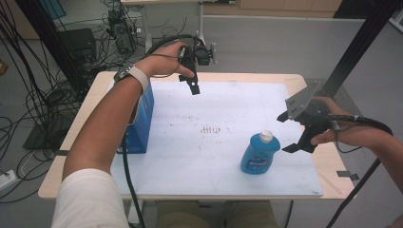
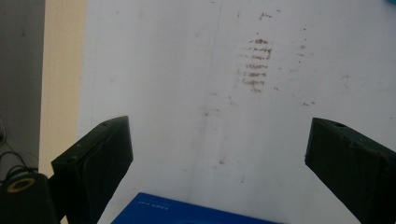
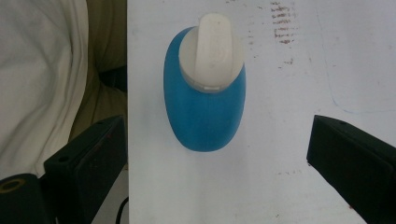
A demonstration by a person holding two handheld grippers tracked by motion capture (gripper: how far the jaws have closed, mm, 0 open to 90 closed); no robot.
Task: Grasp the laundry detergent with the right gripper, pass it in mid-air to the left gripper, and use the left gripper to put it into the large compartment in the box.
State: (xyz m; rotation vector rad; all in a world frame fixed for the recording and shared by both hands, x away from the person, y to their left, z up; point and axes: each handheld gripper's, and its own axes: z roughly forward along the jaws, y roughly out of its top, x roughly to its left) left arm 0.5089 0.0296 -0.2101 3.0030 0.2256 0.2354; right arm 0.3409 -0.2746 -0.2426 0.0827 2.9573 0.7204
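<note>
Over on the left there's a blue box [image 1: 142, 124] standing on the white mat [image 1: 209, 156], and the left gripper [image 1: 192, 85] hangs in the air above the far side of the mat with its jaws spread wide and nothing between them. Moving right, the blue bottle [image 1: 259, 153] with the white cap [image 1: 266, 136] stands upright near the front edge. The right gripper [image 1: 295, 133] sits just to its right, jaws wide apart too, not touching it.

Setting: robotics lab
Evidence: cable bundles [image 1: 28, 90] on floor left of desk [image 1: 237, 76]; black frame strut [image 1: 351, 52] right of desk
</note>
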